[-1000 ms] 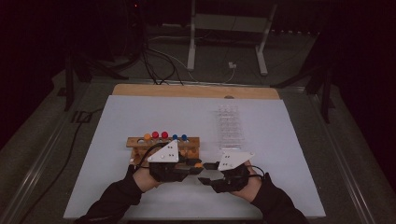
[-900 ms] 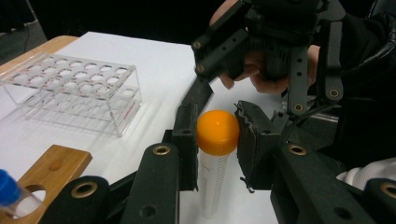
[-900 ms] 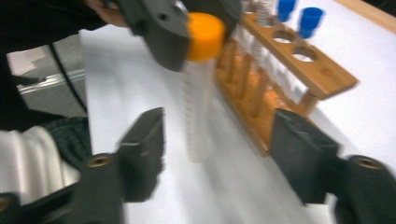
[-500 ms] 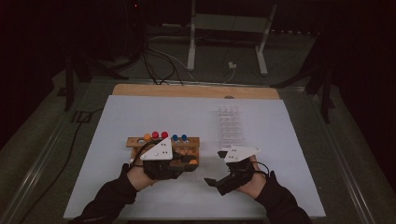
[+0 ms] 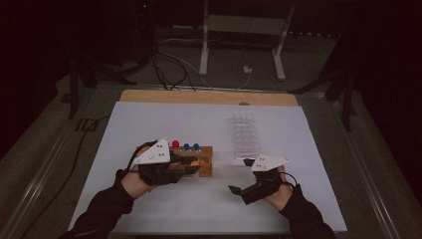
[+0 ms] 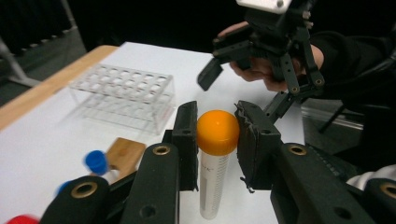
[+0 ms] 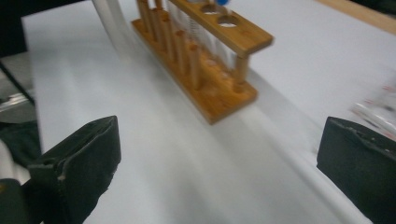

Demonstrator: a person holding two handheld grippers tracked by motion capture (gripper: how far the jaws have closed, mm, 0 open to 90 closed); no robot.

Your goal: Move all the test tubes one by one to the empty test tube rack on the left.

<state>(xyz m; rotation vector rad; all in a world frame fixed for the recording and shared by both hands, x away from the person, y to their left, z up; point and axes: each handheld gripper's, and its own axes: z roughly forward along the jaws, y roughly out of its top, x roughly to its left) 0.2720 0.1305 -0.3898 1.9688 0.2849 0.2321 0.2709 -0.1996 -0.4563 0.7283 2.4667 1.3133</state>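
Near the wooden test-tube rack [image 5: 199, 162] at the bench's [image 5: 298, 134] left-centre, the left tool [image 6: 217, 140] has its jaws closed on the orange cap of a clear plastic tube [image 6: 215, 158]. Right tool [image 5: 238, 191] hovers wide open and empty (near right). Gripped only at that rounded cap, the tube could swing or slip free if the squeeze eases.

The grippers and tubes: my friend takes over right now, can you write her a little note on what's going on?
Left gripper: shut on the orange-capped tube, lifted clear of the wooden rack.
Right gripper: open, holding nothing, near the table's front.
Red and blue capped tubes stand in the wooden rack.
Clear plastic rack: looks empty.
Probably left: place the orange tube, possibly in the clear rack.
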